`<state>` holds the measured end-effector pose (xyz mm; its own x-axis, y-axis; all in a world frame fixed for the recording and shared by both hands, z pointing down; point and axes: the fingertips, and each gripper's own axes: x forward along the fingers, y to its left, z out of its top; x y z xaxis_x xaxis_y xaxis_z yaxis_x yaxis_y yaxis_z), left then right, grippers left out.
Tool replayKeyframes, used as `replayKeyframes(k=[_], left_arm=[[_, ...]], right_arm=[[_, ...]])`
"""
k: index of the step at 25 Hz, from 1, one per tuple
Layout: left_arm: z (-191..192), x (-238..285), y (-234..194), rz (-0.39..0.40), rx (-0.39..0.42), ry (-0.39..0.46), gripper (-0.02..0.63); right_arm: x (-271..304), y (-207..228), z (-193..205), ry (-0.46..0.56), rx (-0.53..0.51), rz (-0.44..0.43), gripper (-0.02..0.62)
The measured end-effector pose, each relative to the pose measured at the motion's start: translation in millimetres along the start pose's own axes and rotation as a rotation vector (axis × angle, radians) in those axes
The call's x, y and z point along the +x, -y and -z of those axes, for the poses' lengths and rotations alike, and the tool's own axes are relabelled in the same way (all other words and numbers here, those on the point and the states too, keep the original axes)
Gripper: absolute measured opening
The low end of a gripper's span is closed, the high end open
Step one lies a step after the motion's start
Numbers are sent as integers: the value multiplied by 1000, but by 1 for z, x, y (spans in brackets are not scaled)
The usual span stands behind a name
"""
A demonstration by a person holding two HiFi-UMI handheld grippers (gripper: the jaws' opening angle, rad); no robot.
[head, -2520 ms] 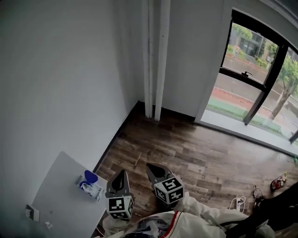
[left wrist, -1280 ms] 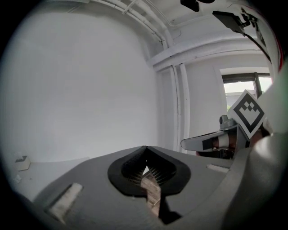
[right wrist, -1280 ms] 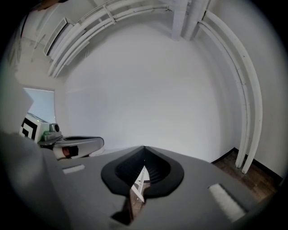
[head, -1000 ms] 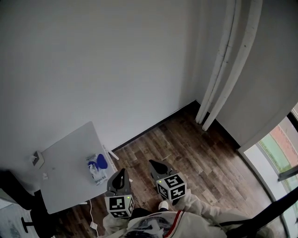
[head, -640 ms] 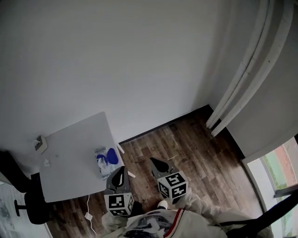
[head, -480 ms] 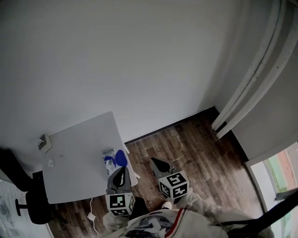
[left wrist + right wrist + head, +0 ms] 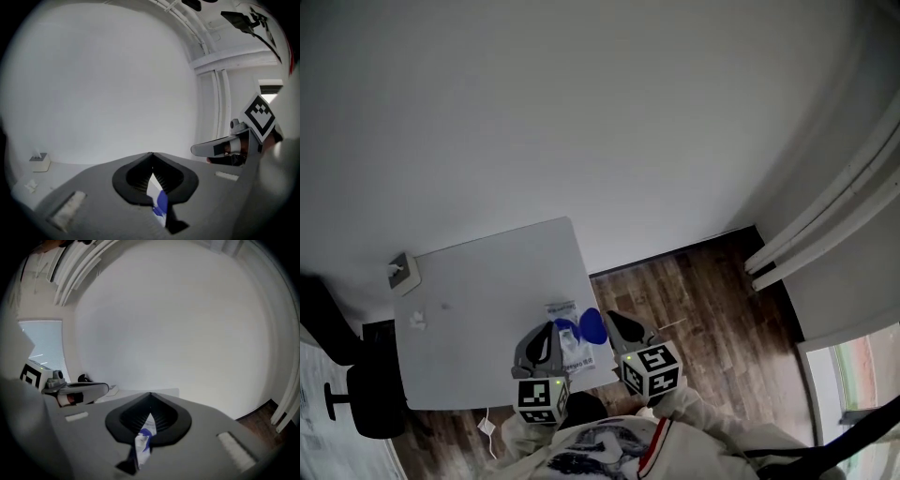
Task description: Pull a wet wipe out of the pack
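The wet wipe pack, white with a raised blue lid, lies near the right front corner of the white table. My left gripper hangs just left of the pack and my right gripper just right of it, both above the table's front edge. Each has its jaw tips meeting and nothing held. In the left gripper view the pack shows through the gap behind the closed tips of the left gripper. The right gripper view shows the pack below the right gripper in the same way.
A small white box and a crumpled white scrap sit on the table's far left. A black chair stands at lower left. A plug and cable lie on the wooden floor. White pipes run along the wall at right.
The view has swung round, so the table and pack have come from the left to right in front of the grippers. Both grippers have moved up to the pack, still shut.
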<state>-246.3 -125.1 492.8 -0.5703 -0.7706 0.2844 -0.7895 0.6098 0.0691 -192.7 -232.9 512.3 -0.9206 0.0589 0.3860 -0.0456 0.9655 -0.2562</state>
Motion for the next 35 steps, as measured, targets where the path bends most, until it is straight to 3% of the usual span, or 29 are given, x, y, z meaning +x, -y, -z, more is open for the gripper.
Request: replayKeyframes(k=[4, 14, 28, 35], left_arm=[[13, 1, -57, -7, -28, -15, 5], [7, 5, -87, 22, -34, -23, 5], [20, 19, -73, 118, -13, -59, 5], [7, 19, -61, 94, 17, -58, 5]], right_arm=[[44, -31, -3, -14, -16, 6, 6], [68, -49, -17, -11, -16, 30, 6], [58, -36, -2, -48, 3, 100, 6], [57, -18, -7, -48, 7, 87, 6]])
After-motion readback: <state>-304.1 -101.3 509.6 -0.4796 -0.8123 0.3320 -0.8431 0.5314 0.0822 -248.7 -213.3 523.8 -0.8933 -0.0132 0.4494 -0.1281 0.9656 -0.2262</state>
